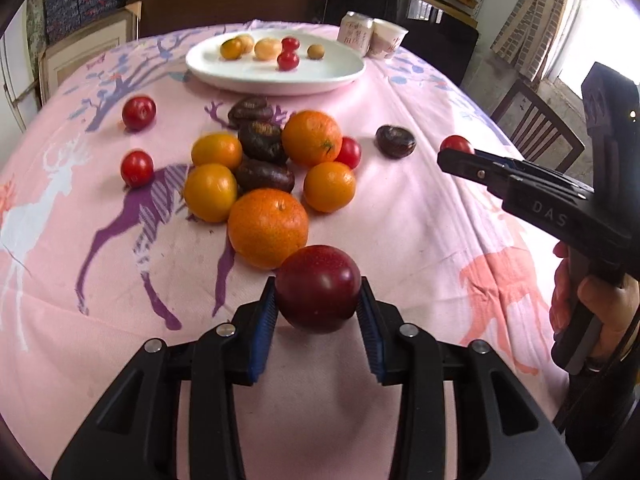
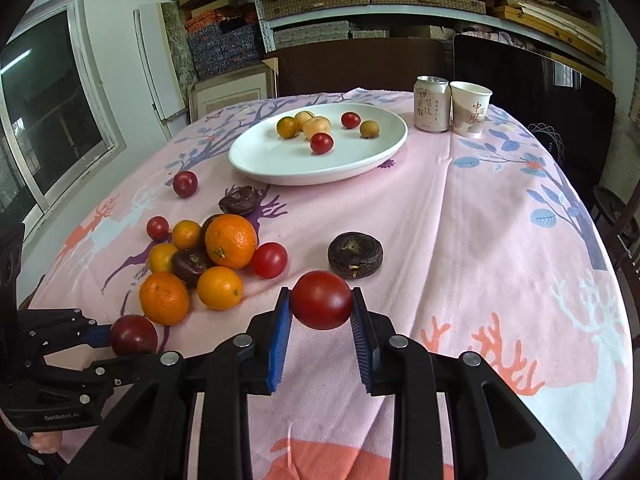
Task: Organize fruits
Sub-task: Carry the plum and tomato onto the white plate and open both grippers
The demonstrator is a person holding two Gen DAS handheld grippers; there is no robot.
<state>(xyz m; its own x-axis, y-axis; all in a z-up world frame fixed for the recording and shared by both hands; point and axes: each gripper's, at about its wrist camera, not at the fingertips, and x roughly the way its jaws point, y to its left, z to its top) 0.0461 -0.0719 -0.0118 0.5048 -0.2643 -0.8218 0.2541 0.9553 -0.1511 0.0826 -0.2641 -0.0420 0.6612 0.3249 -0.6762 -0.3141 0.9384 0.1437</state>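
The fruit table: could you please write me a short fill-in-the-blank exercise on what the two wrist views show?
1. The left gripper is shut on a dark red ____.
2. The right gripper is shut on a red cherry ____.
3. The white plate holds ____ small fruits.
4. Beside the drink can stands a paper ____.

Missing words: plum; tomato; six; cup
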